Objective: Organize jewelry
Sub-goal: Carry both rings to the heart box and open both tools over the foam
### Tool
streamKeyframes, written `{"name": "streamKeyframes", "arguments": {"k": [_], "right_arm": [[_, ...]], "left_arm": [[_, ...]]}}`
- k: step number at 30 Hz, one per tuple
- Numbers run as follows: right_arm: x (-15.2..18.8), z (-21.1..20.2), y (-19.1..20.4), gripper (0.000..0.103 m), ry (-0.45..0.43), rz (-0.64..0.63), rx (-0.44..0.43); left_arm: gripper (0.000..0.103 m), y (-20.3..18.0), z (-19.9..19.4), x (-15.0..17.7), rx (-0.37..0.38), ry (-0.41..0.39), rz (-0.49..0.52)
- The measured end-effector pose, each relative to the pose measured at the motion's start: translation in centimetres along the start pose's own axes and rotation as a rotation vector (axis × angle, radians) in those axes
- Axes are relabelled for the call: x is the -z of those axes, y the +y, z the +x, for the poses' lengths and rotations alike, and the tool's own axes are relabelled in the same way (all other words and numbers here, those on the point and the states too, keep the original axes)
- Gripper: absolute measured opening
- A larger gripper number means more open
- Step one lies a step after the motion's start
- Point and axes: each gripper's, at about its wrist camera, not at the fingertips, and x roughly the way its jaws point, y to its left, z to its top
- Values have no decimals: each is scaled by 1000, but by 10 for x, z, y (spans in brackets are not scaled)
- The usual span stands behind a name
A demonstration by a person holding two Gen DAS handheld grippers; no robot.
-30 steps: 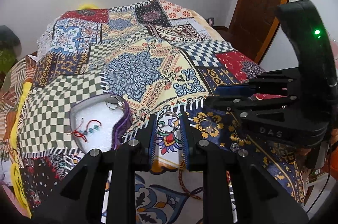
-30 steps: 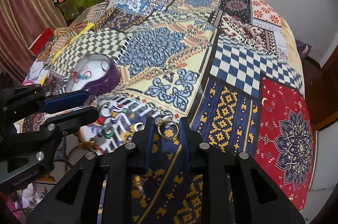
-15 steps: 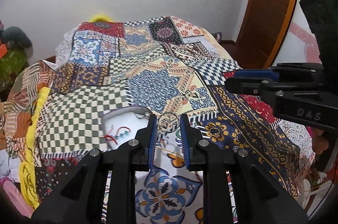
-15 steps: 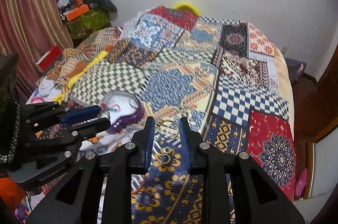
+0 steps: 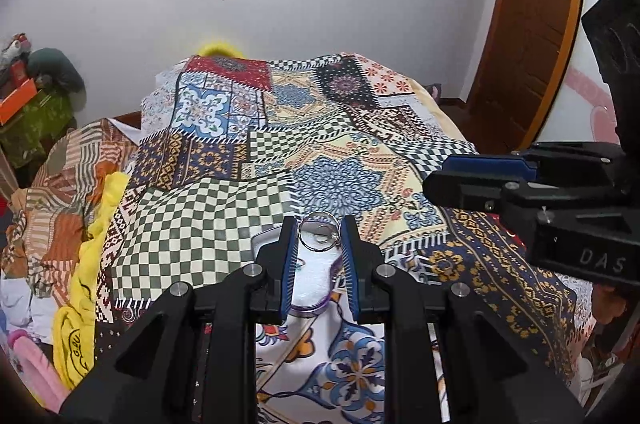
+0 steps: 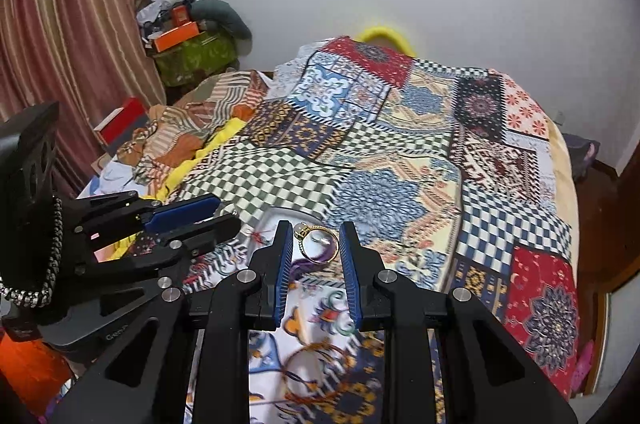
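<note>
The left gripper (image 5: pixel 319 238) is clamped on a silver ring (image 5: pixel 319 230), pinched upright between its blue pads near the fingertips. The right gripper (image 6: pixel 313 244) likewise grasps a gold ring (image 6: pixel 318 244), its stone against the left pad. Both grippers slant downward above the patchwork bedspread (image 5: pixel 224 220). Beneath and just beyond the tips lies the jewelry tray (image 5: pixel 316 288), purple-rimmed.
</note>
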Motion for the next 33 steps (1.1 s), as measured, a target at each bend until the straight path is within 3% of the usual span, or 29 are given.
{"name": "streamKeyframes", "arguments": {"k": [8,20,33], "right_arm": [[-5,30,12,21,47,4,-28],[-1,87,7,21,190,49,-30],[3,117,1,22,273,71,-37]], "left_arm": [[20,18,22,12,-1,57,-25],[20,33,75,33,46,185,-76],[20,31,91,35,53,214,-55]]}}
